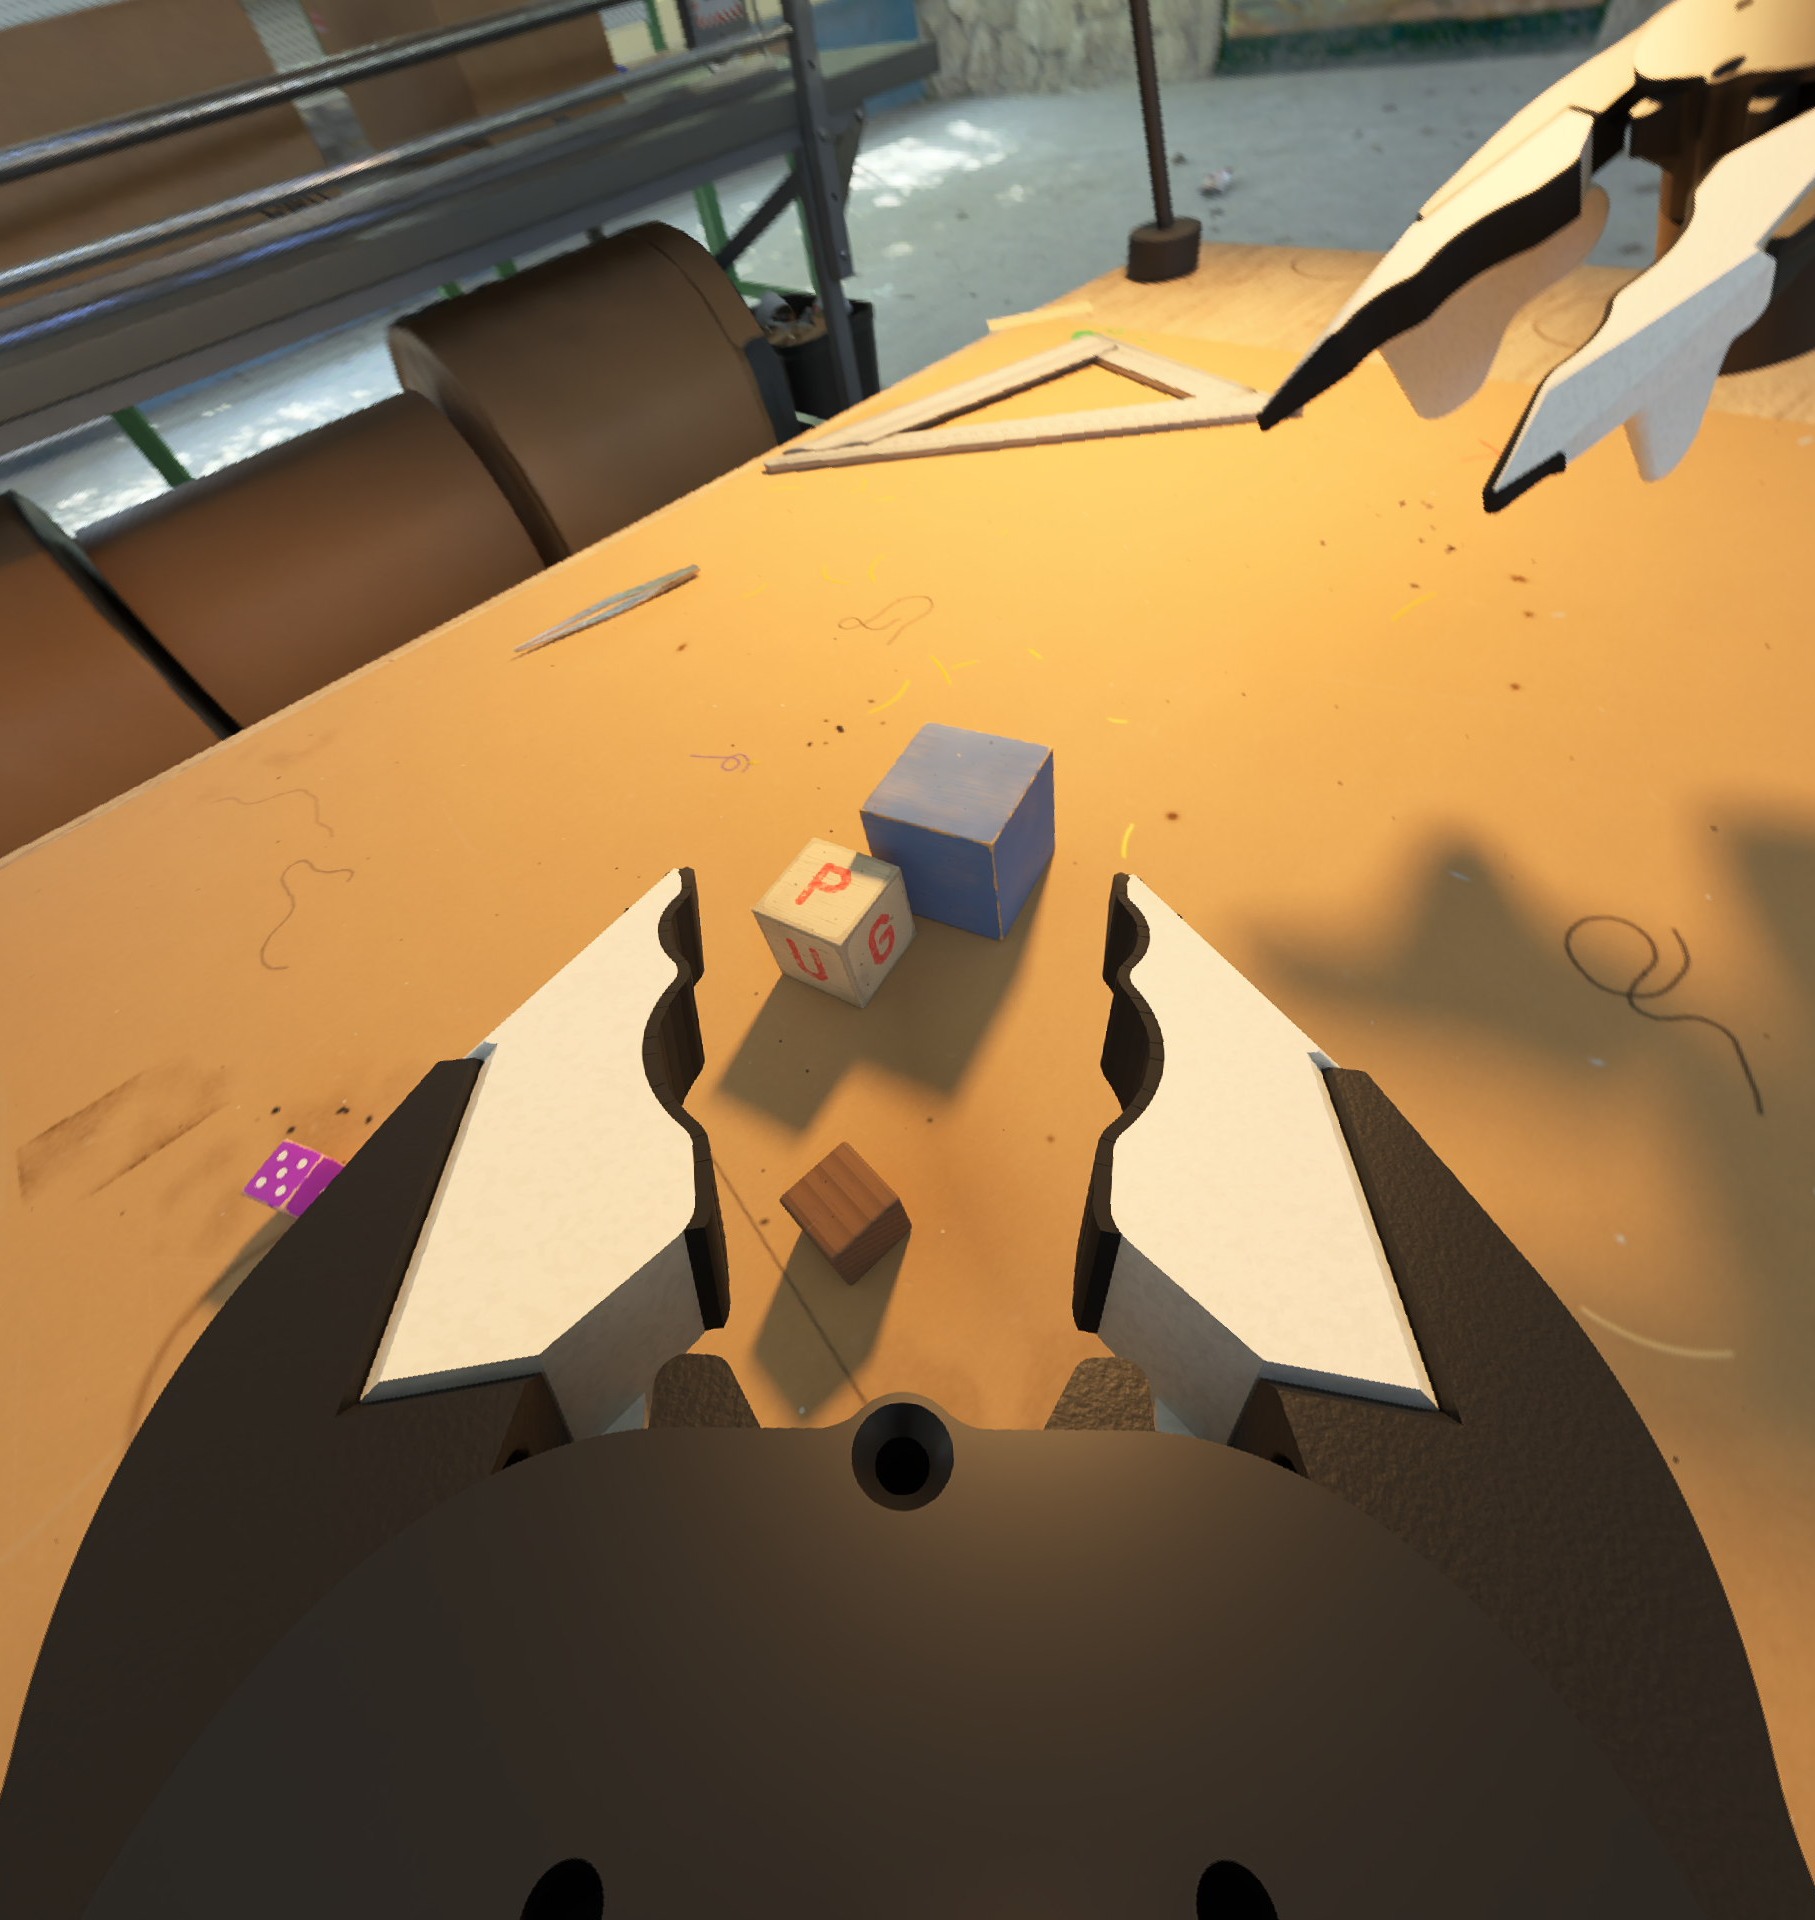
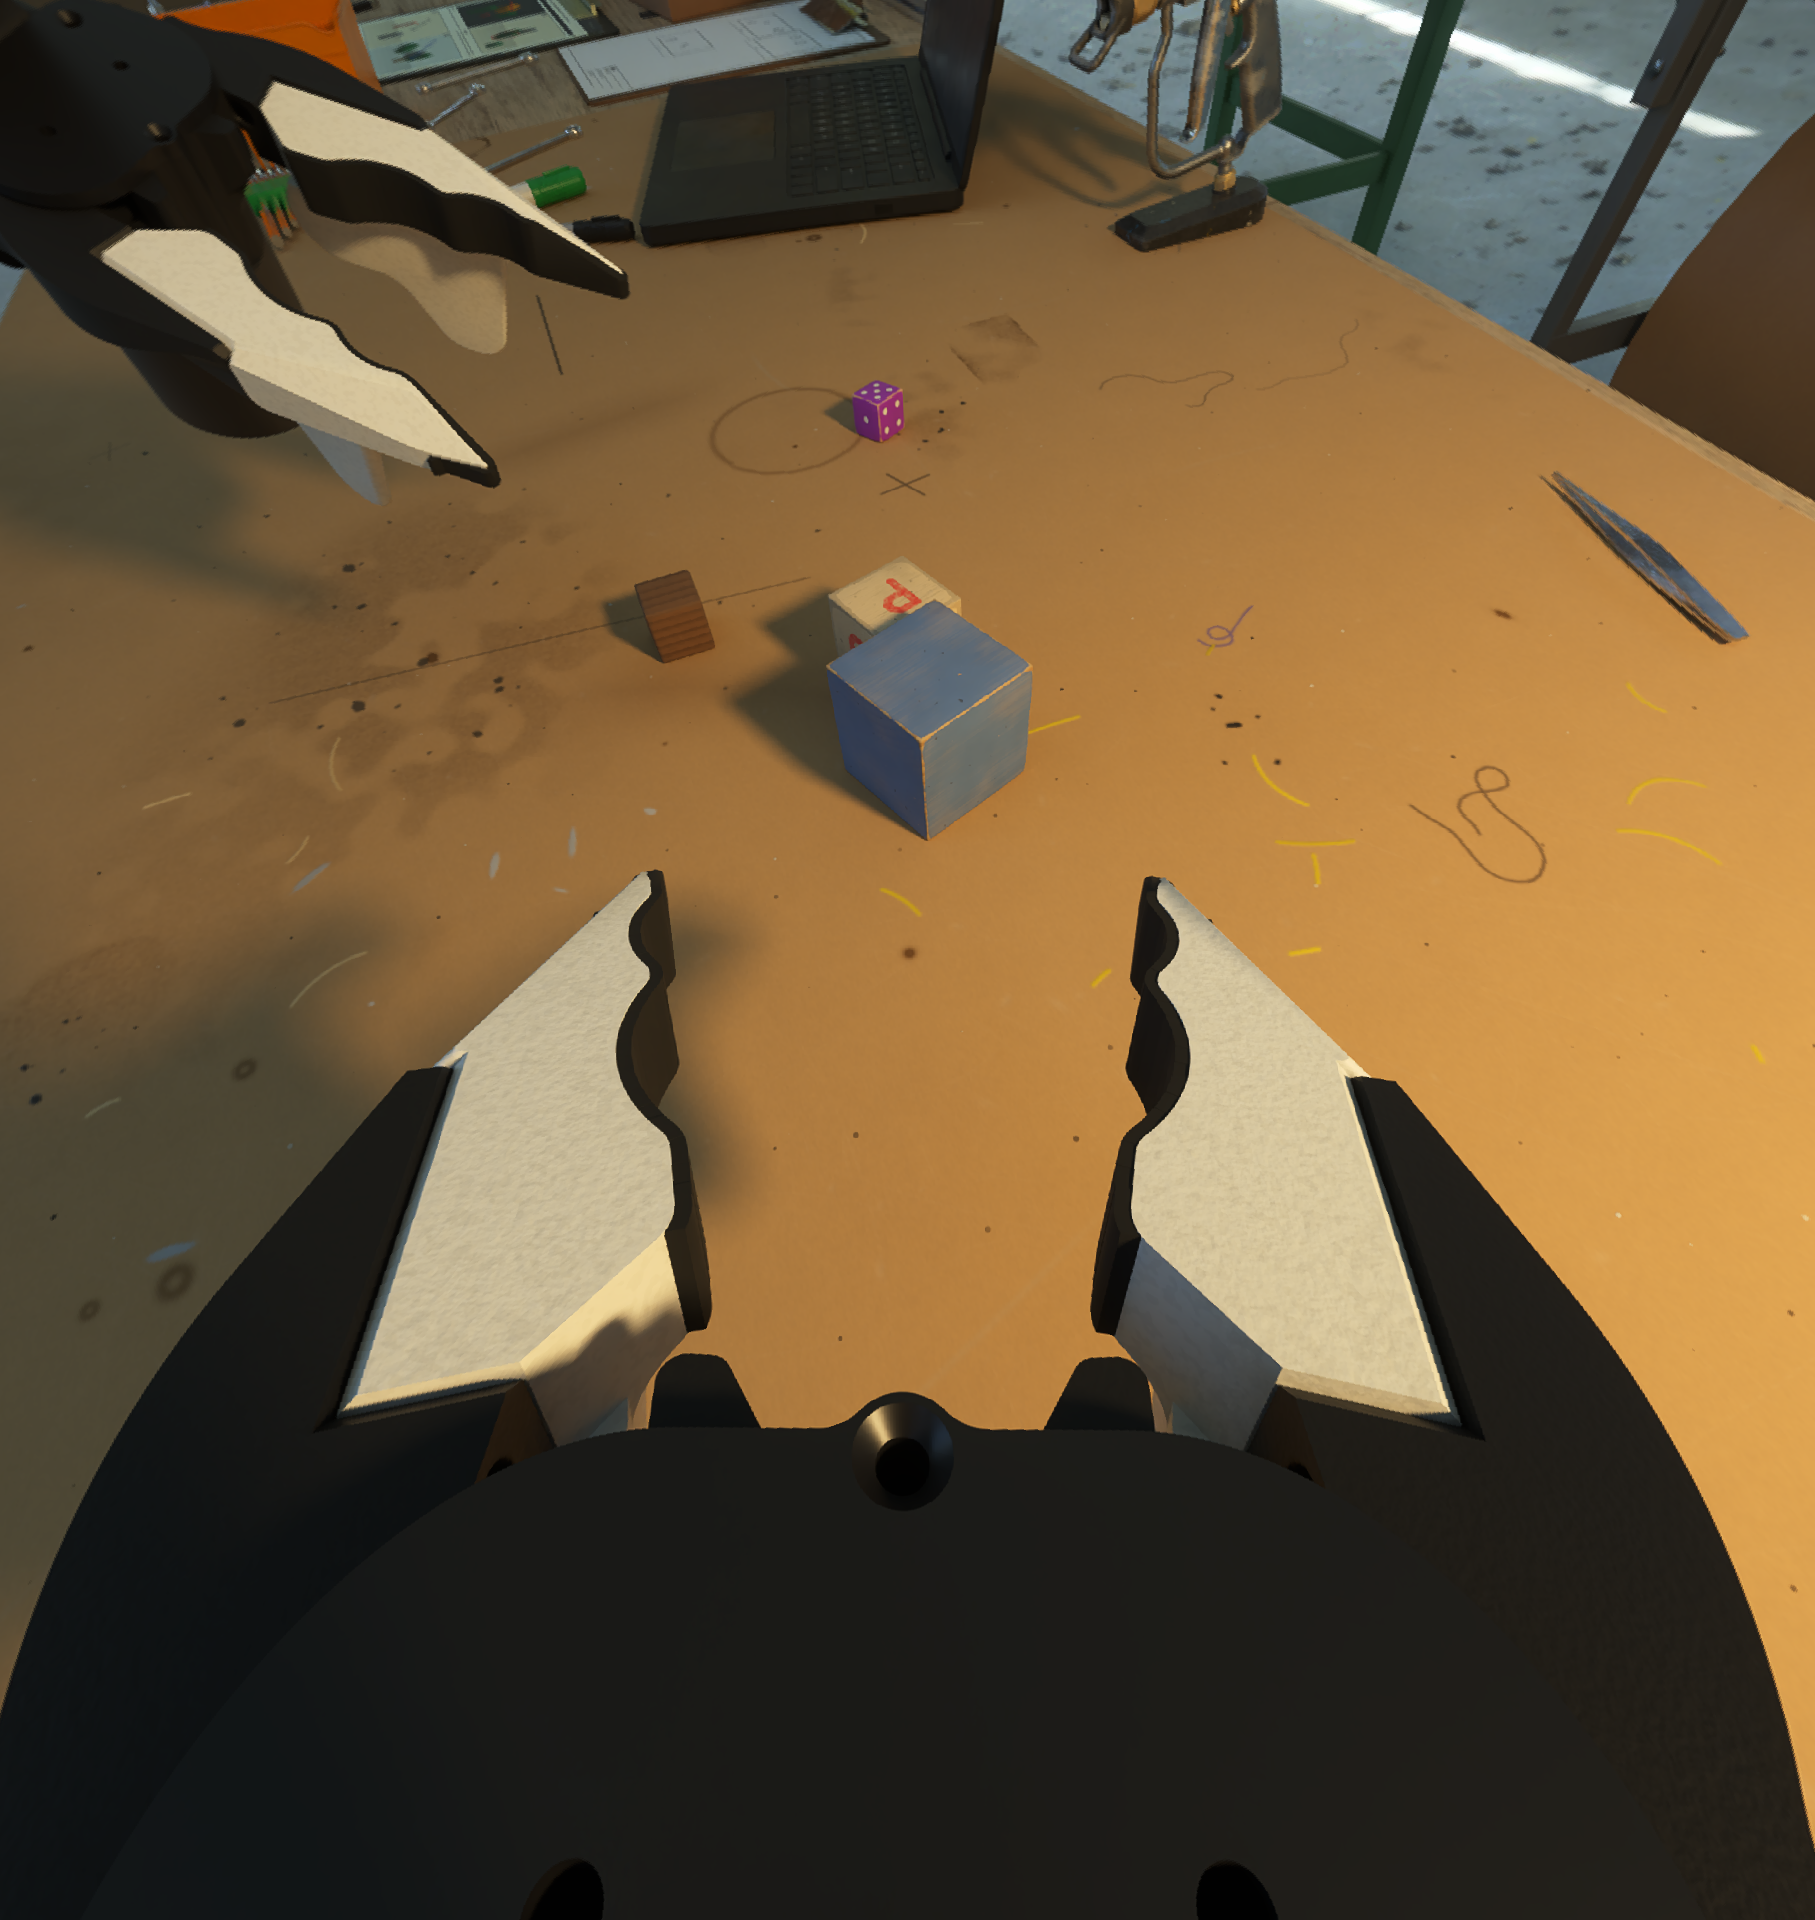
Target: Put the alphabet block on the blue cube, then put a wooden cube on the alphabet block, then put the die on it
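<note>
Both tongs, left (image 1: 901, 878) and right (image 2: 901, 883), are hovering wide and empty. The alphabet block (image 1: 833, 921) is sitting on the table (image 1: 1298, 727) against the blue cube (image 1: 963, 827), so gripping its free faces looks best.

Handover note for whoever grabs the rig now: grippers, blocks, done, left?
Left gripper: open, empty, above the table, aimed at the blocks.
Right gripper: open, empty, facing the blue cube.
Alphabet block sits on the table right beside the blue cube, not on it.
Wooden cube and purple die lie apart on the table.
Done: nothing stacked.
Left: all three placements, alphabet block first.
</note>
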Robot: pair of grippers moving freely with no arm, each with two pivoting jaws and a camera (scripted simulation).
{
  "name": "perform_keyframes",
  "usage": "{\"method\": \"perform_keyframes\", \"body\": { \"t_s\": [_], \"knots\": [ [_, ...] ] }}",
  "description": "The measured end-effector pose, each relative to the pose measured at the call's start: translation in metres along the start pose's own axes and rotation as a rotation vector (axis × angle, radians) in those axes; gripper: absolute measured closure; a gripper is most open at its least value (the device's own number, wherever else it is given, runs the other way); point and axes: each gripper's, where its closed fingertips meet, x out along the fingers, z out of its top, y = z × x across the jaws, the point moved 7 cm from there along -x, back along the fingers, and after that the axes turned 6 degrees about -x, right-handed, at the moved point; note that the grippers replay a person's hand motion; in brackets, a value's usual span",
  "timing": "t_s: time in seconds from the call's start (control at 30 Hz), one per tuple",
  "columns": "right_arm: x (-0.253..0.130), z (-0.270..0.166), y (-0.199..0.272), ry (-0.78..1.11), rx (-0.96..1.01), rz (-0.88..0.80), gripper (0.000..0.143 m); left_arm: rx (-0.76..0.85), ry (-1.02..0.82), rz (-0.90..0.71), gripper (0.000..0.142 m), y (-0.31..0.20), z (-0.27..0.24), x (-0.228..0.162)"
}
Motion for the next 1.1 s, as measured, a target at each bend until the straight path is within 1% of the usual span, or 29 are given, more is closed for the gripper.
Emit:
{"method": "perform_keyframes", "body": {
  "t_s": [0.07,0.17,0.33,0.43,0.63,0.73,0.87,1.1],
  "knots": [
    [-0.001,-0.001,-0.001,-0.013,-0.004,0.012,0.053,0.035,0.051,-0.052,0.064,0.005,0.002,0.007],
    [-0.005,-0.003,-0.001,-0.039,-0.014,0.034,0.049,0.099,0.142,-0.149,0.065,0.018,0.003,0.029],
    [-0.008,-0.004,0.0,-0.07,-0.033,0.059,0.045,0.151,0.275,-0.301,0.065,0.042,-0.005,0.067],
    [-0.007,-0.005,0.001,-0.06,-0.054,0.058,0.044,0.156,0.325,-0.35,0.068,0.054,-0.014,0.083],
    [-0.001,-0.01,0.001,-0.039,-0.05,0.083,0.04,0.166,0.386,-0.405,0.07,0.063,-0.024,0.102],
    [0.002,-0.013,0.0,-0.026,-0.042,0.09,0.035,0.176,0.414,-0.42,0.07,0.063,-0.028,0.108],
    [0.005,-0.015,-0.001,-0.018,-0.034,0.1,0.034,0.192,0.448,-0.434,0.069,0.062,-0.033,0.117],
    [0.004,-0.018,-0.003,-0.024,-0.017,0.112,0.034,0.189,0.457,-0.453,0.072,0.061,-0.041,0.125]
  ]
}}
